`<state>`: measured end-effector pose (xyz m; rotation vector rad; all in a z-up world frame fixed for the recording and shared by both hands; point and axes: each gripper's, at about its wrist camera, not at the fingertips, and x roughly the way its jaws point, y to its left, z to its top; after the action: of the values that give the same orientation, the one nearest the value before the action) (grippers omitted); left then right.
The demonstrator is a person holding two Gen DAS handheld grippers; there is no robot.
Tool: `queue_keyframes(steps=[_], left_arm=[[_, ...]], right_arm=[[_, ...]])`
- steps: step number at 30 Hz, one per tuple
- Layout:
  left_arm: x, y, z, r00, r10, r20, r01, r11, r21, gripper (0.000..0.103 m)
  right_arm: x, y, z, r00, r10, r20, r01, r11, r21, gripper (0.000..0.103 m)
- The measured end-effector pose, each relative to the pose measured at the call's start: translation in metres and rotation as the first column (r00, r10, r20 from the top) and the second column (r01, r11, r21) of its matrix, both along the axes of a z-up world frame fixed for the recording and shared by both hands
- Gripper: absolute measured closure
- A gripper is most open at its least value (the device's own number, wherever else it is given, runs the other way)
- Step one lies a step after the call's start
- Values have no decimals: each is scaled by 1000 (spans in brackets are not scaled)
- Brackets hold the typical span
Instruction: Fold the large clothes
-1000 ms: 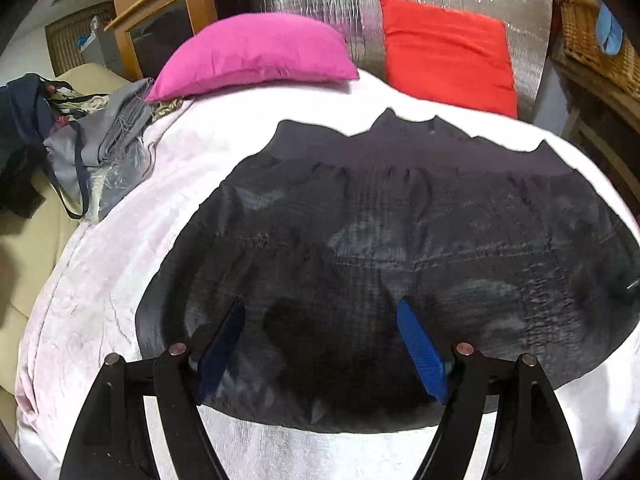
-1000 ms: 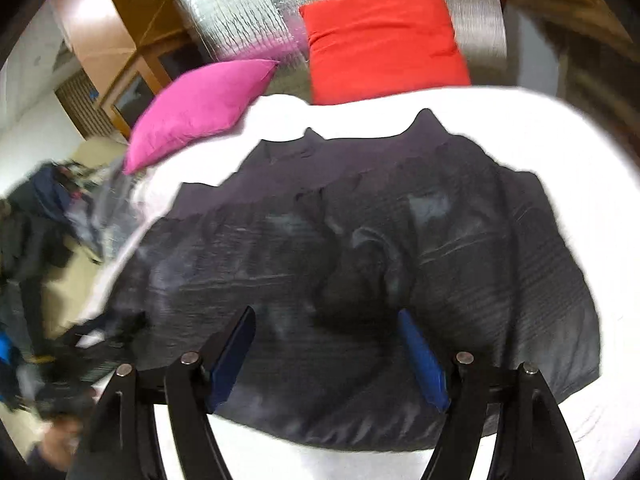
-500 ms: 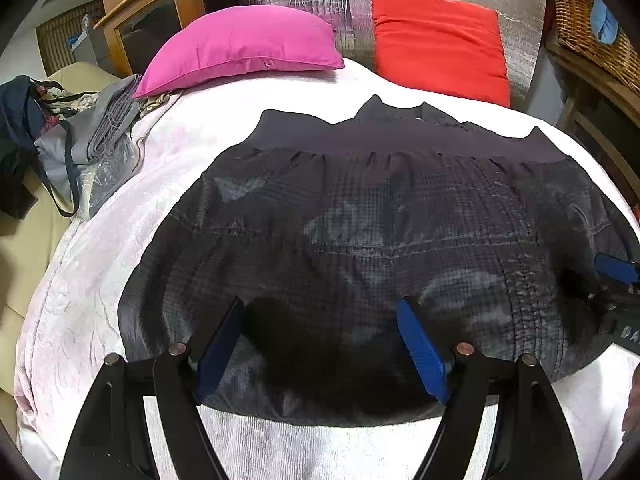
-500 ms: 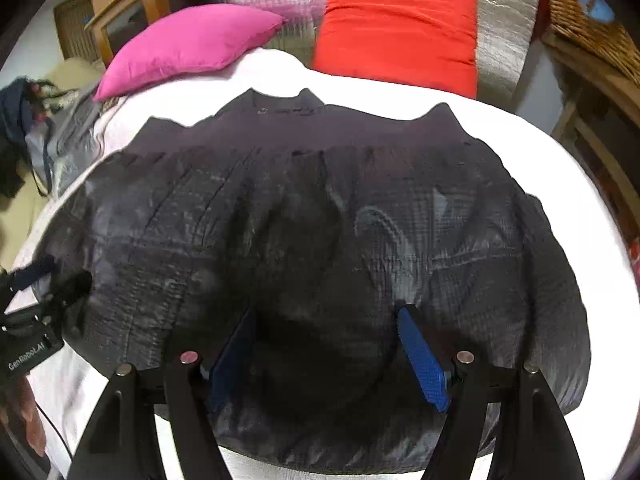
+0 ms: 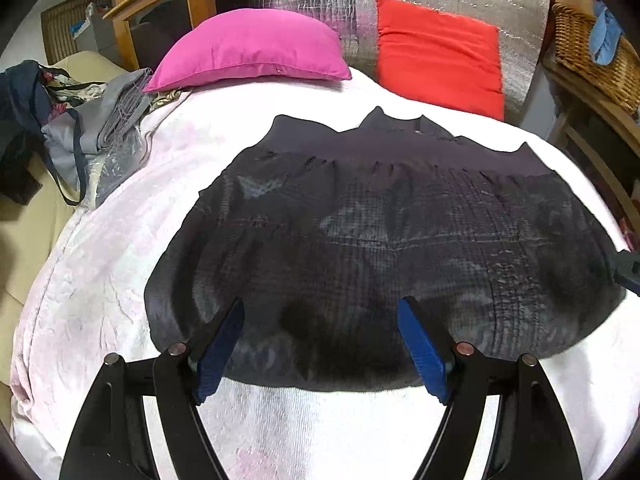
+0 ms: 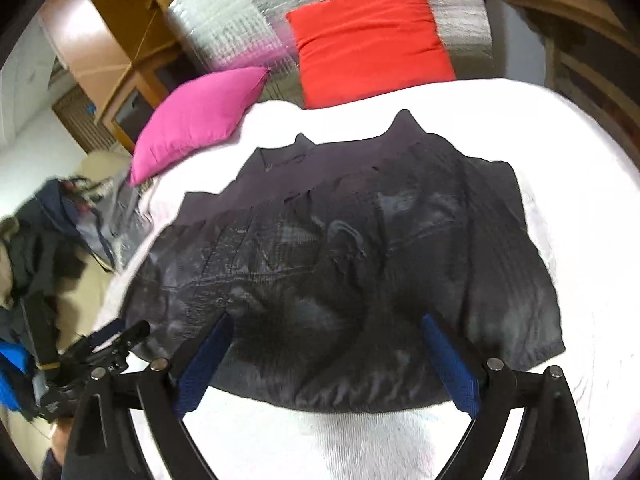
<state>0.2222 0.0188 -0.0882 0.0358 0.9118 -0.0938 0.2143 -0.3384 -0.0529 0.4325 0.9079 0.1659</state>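
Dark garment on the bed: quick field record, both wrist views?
garment: dark quilted garment, spread flat, unfolded
surface: white bed cover
left gripper: open, over near hem, holding nothing
right gripper: open, over near hem, holding nothing
pillows: pink pillow and red cushion beyond garment
clutter: clothes pile off the bed's left edge

White bed [image 5: 100, 280], dark skirt [image 5: 380, 248] spread flat, pink pillow [image 5: 248, 46]
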Motion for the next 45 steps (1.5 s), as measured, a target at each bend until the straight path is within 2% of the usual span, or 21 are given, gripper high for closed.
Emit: queue_keyframes(steps=[3, 5, 7, 10, 11, 14, 15, 21, 23, 29, 37, 39, 41, 42, 43, 44, 45], left_arm=[[-2, 20, 7, 999, -39, 8, 39, 997, -69, 23], [2, 45, 13, 999, -34, 25, 37, 989, -142, 23], [12, 74, 16, 1000, 6, 25, 0, 978, -210, 16], [39, 118, 13, 998, 53, -16, -55, 948, -315, 16], [47, 127, 10, 998, 57, -29, -64, 938, -340, 16], [77, 149, -3, 995, 27, -92, -65, 893, -445, 16], [84, 153, -7, 994, 28, -109, -75, 887, -456, 16], [121, 166, -36, 980, -16, -199, -99, 826, -555, 16], [123, 161, -43, 976, -44, -212, -88, 815, -573, 16], [142, 149, -56, 963, -119, -240, -42, 819, -572, 16], [157, 141, -80, 948, -148, -283, -45, 814, -579, 16], [158, 141, -83, 949, -154, -276, -40, 808, -589, 17], [160, 138, -85, 950, -147, -275, -43, 811, -584, 24], [161, 136, -86, 950, -150, -275, -38, 816, -576, 43], [161, 134, -87, 947, -159, -281, -34, 816, -577, 50], [161, 132, -87, 946, -158, -283, -31, 825, -565, 52], [162, 130, -87, 946, -166, -279, -20, 828, -561, 62]], right_arm=[[-10, -31, 7, 1000, -21, 14, 20, 995, 102, 7], [-12, -58, 10, 998, -58, 13, 56, 991, 123, 6], [-13, -93, 9, 992, -125, 7, 123, 983, 133, 6], [-3, -135, -7, 986, -160, -56, 168, 967, 191, 3], [5, -148, -20, 984, -148, -104, 169, 956, 239, 3], [21, -162, -39, 981, -114, -159, 162, 930, 331, 3], [26, -163, -43, 982, -103, -158, 153, 925, 349, 3], [53, -155, -58, 984, -31, -175, 93, 929, 359, 3], [59, -152, -62, 985, -16, -174, 79, 930, 359, 3], [70, -147, -71, 984, 24, -175, 41, 933, 358, 3], [82, -134, -72, 982, 82, -172, -28, 955, 296, 4], [86, -128, -77, 976, 101, -193, -48, 964, 262, 11], [90, -122, -84, 970, 113, -215, -58, 967, 248, 30], [92, -120, -85, 970, 118, -214, -64, 967, 245, 33], [94, -117, -86, 969, 124, -213, -71, 968, 243, 43], [95, -115, -87, 967, 125, -221, -72, 971, 230, 47], [97, -113, -87, 965, 127, -227, -77, 973, 218, 51]])
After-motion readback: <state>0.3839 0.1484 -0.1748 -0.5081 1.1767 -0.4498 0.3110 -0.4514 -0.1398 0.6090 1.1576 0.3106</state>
